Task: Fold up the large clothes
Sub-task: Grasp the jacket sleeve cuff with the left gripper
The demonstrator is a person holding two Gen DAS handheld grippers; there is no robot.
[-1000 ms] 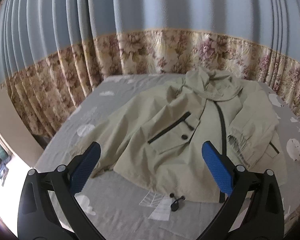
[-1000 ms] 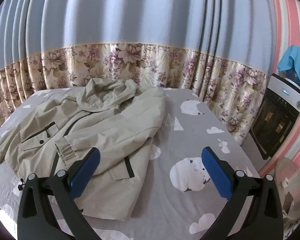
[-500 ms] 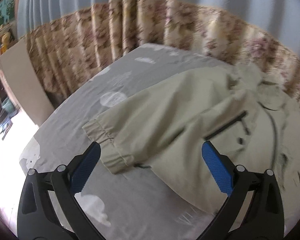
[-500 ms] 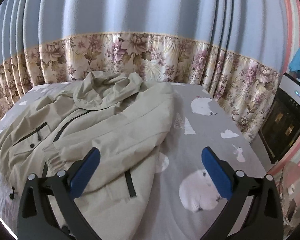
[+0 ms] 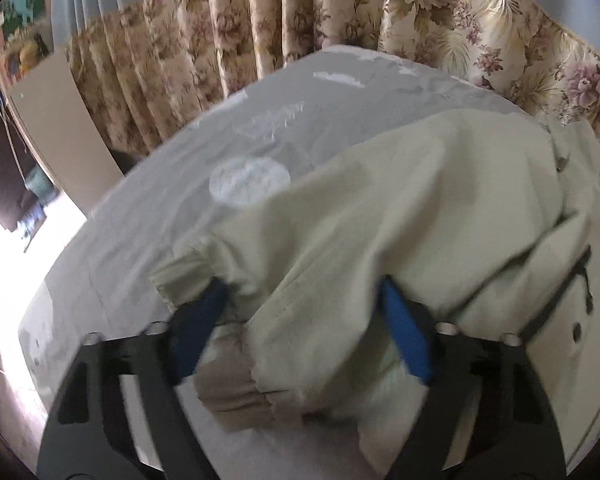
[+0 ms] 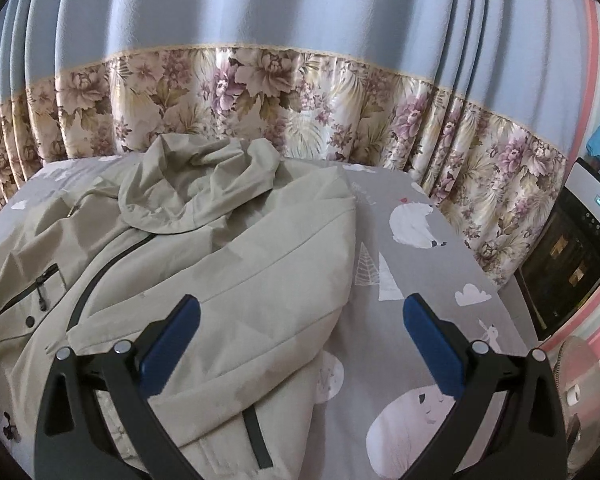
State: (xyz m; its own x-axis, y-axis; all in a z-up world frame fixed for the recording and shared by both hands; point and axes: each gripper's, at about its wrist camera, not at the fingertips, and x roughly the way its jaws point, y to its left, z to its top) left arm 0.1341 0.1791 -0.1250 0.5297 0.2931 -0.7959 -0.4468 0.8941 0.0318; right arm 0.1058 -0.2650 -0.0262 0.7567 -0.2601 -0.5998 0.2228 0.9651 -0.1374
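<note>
A beige hooded jacket (image 6: 220,280) lies spread on the grey printed bed sheet (image 6: 420,272), zipper up and hood toward the curtain. In the left wrist view my left gripper (image 5: 302,292) is down over the jacket's sleeve (image 5: 380,208) near its ribbed cuff (image 5: 236,396). Its jaws are closing with the bunched sleeve fabric between the blue pads (image 5: 198,320); no firm pinch shows. My right gripper (image 6: 302,304) hovers open above the jacket's other folded-in sleeve and side edge, with nothing between its pads.
A floral and blue curtain (image 6: 300,92) borders the bed's far side. A tan board (image 5: 56,120) leans at the bed's left, beside bright floor. A black-and-white appliance (image 6: 572,272) and a fan (image 6: 580,392) stand off the right edge.
My left gripper swung left and dropped onto the sleeve near the cuff, and its jaws narrowed around the fabric. My right gripper moved closer over the jacket's right side, still wide.
</note>
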